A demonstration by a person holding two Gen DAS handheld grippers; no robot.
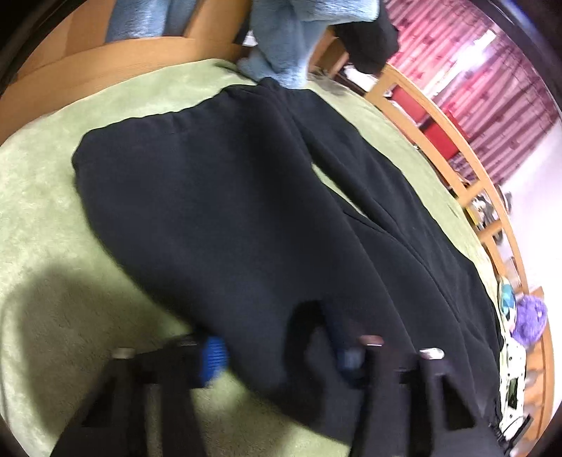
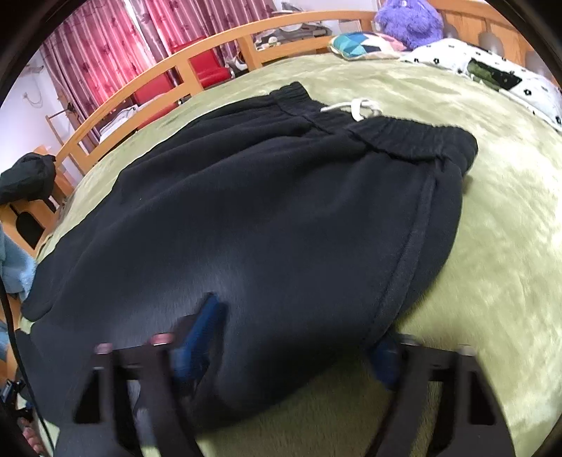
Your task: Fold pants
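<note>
Black fleece pants lie spread on a green blanket; the leg ends point away in the left wrist view. The right wrist view shows the pants with their elastic waistband and white drawstring at the far side. My left gripper is closed on a bunched near edge of the pants, its blue pads pressing the fabric from both sides. My right gripper pinches the near side-seam edge the same way, one blue pad dug into the cloth.
A wooden bed rail runs round the bed. A light-blue fleece garment and a black garment hang at the foot. A purple plush, a patterned cushion and a white dotted pillow lie beyond the waistband.
</note>
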